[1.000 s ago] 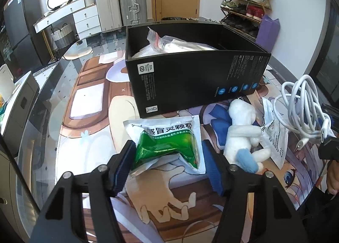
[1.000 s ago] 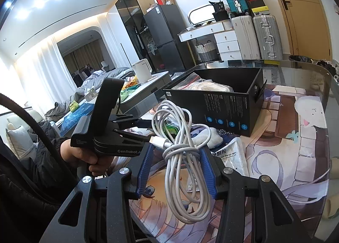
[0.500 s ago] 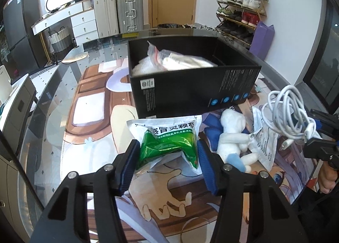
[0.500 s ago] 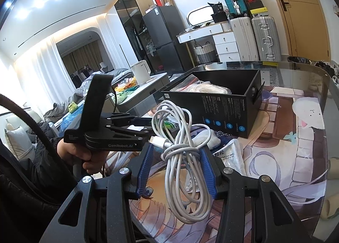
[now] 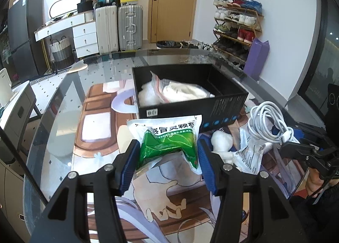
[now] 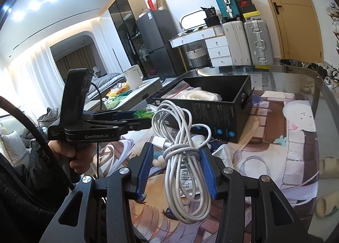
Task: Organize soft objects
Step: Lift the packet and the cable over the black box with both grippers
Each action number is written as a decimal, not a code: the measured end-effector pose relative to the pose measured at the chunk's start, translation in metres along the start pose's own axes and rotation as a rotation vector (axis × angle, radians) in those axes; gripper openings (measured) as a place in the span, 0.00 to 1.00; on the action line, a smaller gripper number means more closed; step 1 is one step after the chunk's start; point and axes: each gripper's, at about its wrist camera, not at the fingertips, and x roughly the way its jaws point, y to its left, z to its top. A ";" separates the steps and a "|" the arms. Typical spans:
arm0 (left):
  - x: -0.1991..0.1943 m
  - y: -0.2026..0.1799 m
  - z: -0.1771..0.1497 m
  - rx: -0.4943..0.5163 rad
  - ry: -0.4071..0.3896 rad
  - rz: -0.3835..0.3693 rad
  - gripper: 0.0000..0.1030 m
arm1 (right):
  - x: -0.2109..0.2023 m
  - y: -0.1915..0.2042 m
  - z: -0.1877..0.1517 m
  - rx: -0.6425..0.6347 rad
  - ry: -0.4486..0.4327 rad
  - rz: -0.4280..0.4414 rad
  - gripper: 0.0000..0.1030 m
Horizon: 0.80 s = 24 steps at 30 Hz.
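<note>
- Between my left gripper's (image 5: pixel 168 156) blue pads: the sachet (image 5: pixel 169 139), pinched at both side edges and lifted clear of the mat (image 5: pixel 99 115). Jaws part-way in, bearing on it.
- Sachet is a flat, glossy foil pouch, white border, green crinkled middle, dark printed characters along its far edge. Long axis runs across the jaws; the printed edge points away from me toward the box (image 5: pixel 190 103). It buckles in the middle under the squeeze.
- Box: black card, rectangular, open top, matte walls with small blue round marks. It sits just past the sachet, with a clear zip bag (image 5: pixel 178 92) of soft white stuff inside.
- My right gripper (image 6: pixel 177 164) is clamped on the cable (image 6: pixel 182 154), a white, smooth, rubbery coil bound at its waist by its own wraps. Pads grip at that waist; loops hang toward me and fan up beyond the tips, so the long axis runs along the fingers.
- On the mat by the box: a white plush toy (image 5: pixel 220 143), fuzzy, and a crinkled white packet (image 5: pixel 250 154), just beside it.
</note>
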 end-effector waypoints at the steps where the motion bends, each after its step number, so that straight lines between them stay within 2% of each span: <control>1: -0.003 0.000 0.001 0.001 -0.010 -0.001 0.52 | -0.001 0.000 0.000 0.001 -0.004 -0.003 0.44; 24: -0.020 0.006 0.011 -0.033 -0.098 0.008 0.52 | 0.002 -0.003 0.035 -0.017 -0.059 -0.120 0.44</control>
